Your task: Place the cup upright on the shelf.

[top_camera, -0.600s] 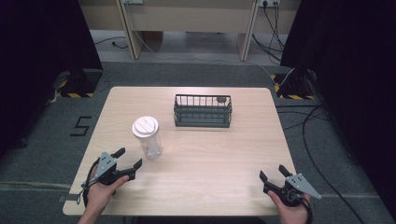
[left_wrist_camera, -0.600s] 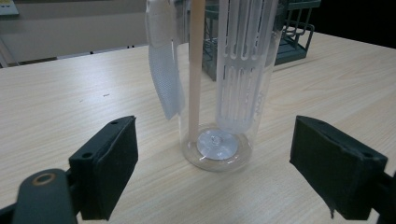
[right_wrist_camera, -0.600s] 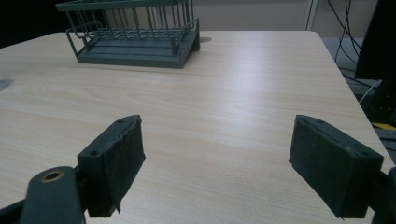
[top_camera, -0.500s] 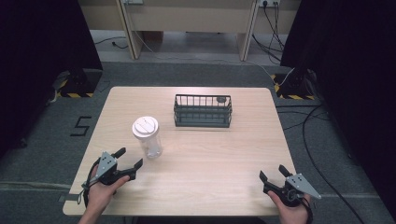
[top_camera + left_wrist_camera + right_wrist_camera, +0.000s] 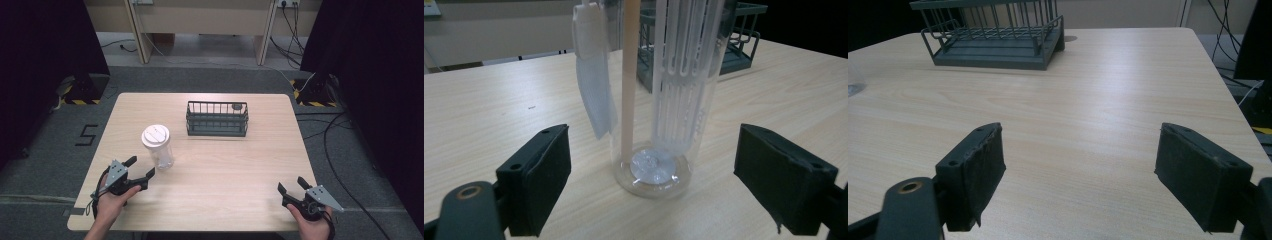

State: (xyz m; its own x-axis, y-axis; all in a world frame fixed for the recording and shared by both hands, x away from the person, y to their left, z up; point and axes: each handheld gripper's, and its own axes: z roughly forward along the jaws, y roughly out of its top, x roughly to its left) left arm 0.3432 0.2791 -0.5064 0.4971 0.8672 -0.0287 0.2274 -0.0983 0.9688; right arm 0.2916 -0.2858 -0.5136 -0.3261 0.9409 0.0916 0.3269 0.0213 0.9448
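— High view first, from the left: what's the left gripper doing?

— It sits near the front left corner of the tabletop, held in the person's left hand, jaws spread wide and holding nothing. The clear cup with its white lid stands upright just ahead of the jaws, close but not touching.

— And in the left gripper view?

— Same story closer up. The clear cup rises between and just beyond the two black pads, with open tabletop on both sides of it. Inside it there's a pale straw-like rod, a ribbed translucent insert and a white tag hanging off its left side.

— What lies past the cup?

— The dark wire basket, farther ahead of the left gripper and to its right, well apart from the cup.

— Now the right gripper?

— Near the front right corner, in the right hand, jaws also spread, gripping nothing. In the right gripper view the pads frame bare wood, with the wire basket far ahead and to the left
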